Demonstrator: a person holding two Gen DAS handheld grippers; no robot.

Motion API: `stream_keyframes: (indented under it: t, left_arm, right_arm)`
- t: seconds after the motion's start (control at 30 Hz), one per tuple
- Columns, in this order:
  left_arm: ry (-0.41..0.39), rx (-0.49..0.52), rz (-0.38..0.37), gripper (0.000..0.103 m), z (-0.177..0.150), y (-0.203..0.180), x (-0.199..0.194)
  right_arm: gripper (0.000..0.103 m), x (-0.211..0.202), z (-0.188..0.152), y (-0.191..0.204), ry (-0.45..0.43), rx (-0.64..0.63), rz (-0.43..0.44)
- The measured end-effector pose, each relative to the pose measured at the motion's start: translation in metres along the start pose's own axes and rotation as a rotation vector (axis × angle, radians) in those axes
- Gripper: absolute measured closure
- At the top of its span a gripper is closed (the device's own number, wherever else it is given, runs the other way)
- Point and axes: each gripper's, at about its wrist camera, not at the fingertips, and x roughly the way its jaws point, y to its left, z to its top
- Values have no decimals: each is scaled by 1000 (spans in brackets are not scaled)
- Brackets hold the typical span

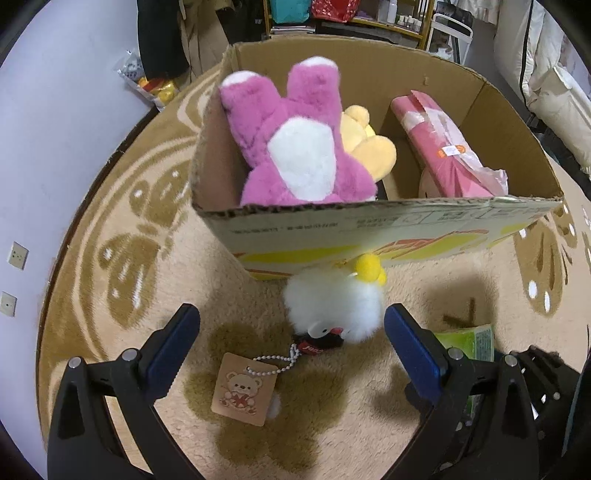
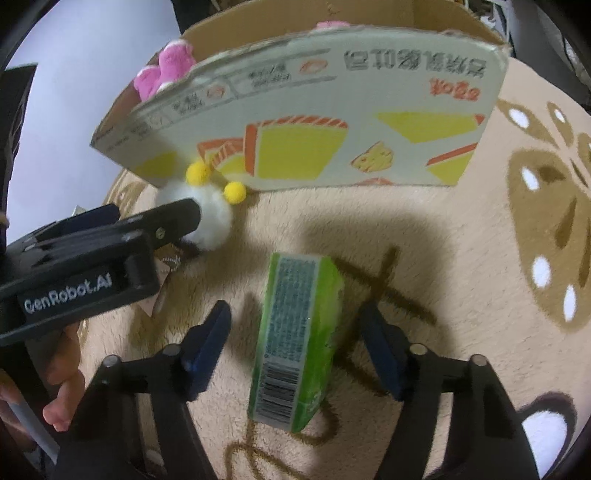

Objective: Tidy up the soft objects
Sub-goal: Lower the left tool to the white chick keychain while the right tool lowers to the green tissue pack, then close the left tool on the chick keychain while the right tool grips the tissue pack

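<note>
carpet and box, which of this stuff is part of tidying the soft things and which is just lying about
Part of the job:
white fluffy toy, on the carpet between the left gripper fingers
green pack, between the right gripper fingers
cardboard box
purple plush, yellow plush, pink pack, all in the box

Lying about:
carpet
shelves

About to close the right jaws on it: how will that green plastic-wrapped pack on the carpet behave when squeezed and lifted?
The green plastic-wrapped pack looks like a soft tissue pack, so it will probably compress and feel light. Its glossy film may be slippery against the pads. It stands on a narrow side on the plush beige carpet, between the open jaws of the right gripper, so a one-sided nudge could tip it.
</note>
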Motion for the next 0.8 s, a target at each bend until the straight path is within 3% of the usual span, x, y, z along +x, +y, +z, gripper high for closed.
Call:
stream_keyframes:
  t: [0.23, 0.47, 0.6, 0.8]
  left_arm:
    - [18, -26, -3, 4, 0, 5, 13]
    - [41, -57, 4, 4, -2, 7, 27]
    - [15, -88, 59, 6, -2, 9, 28]
    - [41, -100, 10, 37, -6, 14, 35]
  right_arm:
    - [67, 7, -4, 7, 14, -23, -45]
    - [69, 9, -4, -1, 10, -5, -42]
    - [69, 10, -6, -4, 12, 10, -35]
    - [69, 12, -7, -12, 15, 8, -36]
